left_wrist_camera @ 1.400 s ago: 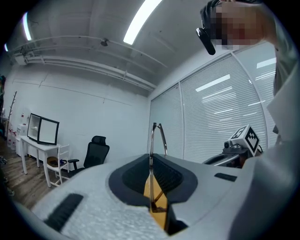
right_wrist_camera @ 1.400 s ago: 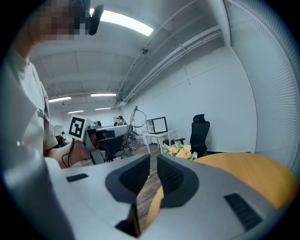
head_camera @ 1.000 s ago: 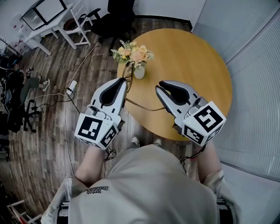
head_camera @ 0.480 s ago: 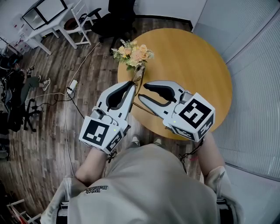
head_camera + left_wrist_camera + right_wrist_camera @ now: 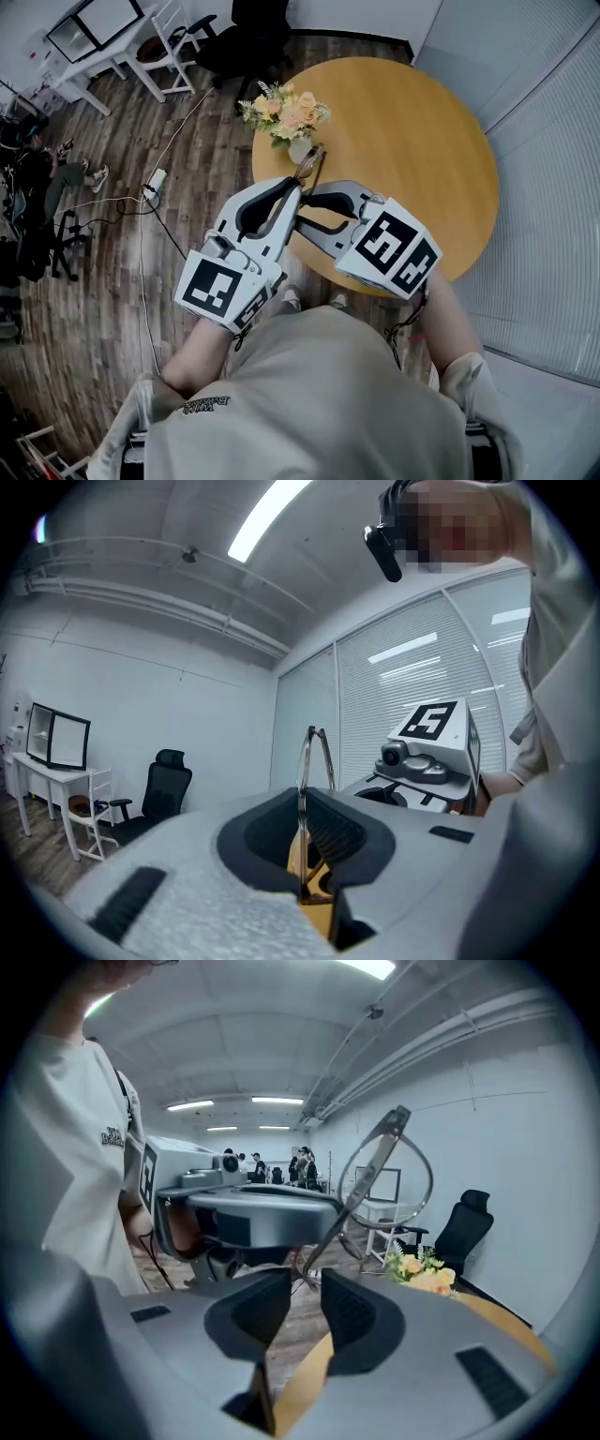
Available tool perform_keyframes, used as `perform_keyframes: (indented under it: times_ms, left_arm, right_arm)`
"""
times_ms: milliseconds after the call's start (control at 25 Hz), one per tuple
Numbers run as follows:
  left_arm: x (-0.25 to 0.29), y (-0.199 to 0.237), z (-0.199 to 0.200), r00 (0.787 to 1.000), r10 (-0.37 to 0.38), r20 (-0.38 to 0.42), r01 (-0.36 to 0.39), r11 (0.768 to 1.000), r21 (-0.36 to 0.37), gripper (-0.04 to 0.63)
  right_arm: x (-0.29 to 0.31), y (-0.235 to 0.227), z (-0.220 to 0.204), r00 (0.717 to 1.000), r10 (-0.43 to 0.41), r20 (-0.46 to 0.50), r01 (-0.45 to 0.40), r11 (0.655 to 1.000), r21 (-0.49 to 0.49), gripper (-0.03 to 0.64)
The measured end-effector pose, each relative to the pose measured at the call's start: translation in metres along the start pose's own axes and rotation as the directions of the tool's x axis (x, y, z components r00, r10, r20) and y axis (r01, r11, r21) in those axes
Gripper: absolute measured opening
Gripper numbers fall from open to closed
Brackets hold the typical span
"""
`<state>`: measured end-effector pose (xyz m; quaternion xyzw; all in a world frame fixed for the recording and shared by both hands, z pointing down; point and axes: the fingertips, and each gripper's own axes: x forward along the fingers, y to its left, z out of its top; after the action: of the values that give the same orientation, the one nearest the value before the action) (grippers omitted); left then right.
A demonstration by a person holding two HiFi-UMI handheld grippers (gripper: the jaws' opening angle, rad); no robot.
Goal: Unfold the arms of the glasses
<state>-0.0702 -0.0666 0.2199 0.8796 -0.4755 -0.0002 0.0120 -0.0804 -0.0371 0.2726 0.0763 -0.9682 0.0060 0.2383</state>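
The thin wire glasses [image 5: 310, 166] were held just beside the flower vase [image 5: 298, 150], pinched in the narrow fingers of the left gripper [image 5: 302, 803]. The fingers of the right gripper [image 5: 307, 1283] were parted at one arm — closed askew, the hinge could be bent or the frame twisted loose.

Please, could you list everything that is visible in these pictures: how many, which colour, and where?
table: one, light wood, round, centre of the head view
flowers: one bunch, peach and yellow, at the table's left edge
vase: one, white, under the flowers
glasses: one pair, thin frame, above the table's near edge
office chair: one, black, beyond the table
desk: one, white, far left corner
power strip: one, white, on the wooden floor
left gripper: one, grey-white, shut on the glasses
right gripper: one, grey-white, jaws apart, the end of the glasses' arm at their gap
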Motion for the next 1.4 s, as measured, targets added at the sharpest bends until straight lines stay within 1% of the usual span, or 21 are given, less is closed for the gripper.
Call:
perform_keyframes:
  times_ms: [120, 320, 560, 800, 920, 1080, 1240, 1400]
  left_arm:
    - [0.001, -0.002, -0.001, 1.0, -0.004, -0.005, 0.004, 1.0, 0.001, 0.041]
    - [0.0, 0.001, -0.007, 1.0, 0.002, -0.018, -0.002, 1.0, -0.007, 0.041]
    - [-0.001, 0.007, -0.01, 0.999, 0.018, -0.028, -0.019, 1.0, -0.003, 0.041]
    - [-0.001, 0.016, -0.009, 0.999, 0.046, -0.029, -0.045, 0.999, 0.012, 0.041]
    - [-0.003, 0.022, -0.011, 0.997, 0.064, -0.033, -0.064, 0.998, 0.026, 0.041]
    - [-0.004, 0.027, -0.011, 0.996, 0.08, -0.041, -0.078, 0.996, 0.046, 0.041]
    - [-0.003, 0.025, -0.009, 0.996, 0.074, -0.044, -0.072, 0.996, 0.054, 0.041]
    - [0.0, 0.024, -0.014, 0.996, 0.072, -0.058, -0.068, 0.995, 0.07, 0.041]
  right_arm:
    - [0.005, 0.002, -0.005, 1.0, 0.012, -0.018, -0.012, 1.0, 0.003, 0.098]
    - [0.009, 0.0, -0.01, 1.0, 0.011, -0.018, -0.011, 1.0, 0.025, 0.052]
    - [0.01, -0.001, -0.014, 1.0, 0.004, -0.022, -0.003, 0.999, 0.033, 0.048]
    - [-0.005, -0.01, -0.02, 1.0, -0.013, -0.024, 0.014, 1.0, 0.02, 0.048]
    - [-0.016, -0.016, -0.025, 0.999, -0.042, -0.03, 0.043, 0.999, 0.01, 0.048]
    - [-0.033, -0.028, -0.028, 0.994, -0.102, -0.03, 0.102, 0.995, 0.008, 0.048]
    - [-0.058, -0.04, -0.027, 0.986, -0.169, -0.008, 0.169, 0.986, 0.015, 0.048]
    - [-0.078, -0.052, -0.024, 0.973, -0.232, -0.003, 0.232, 0.973, -0.009, 0.048]
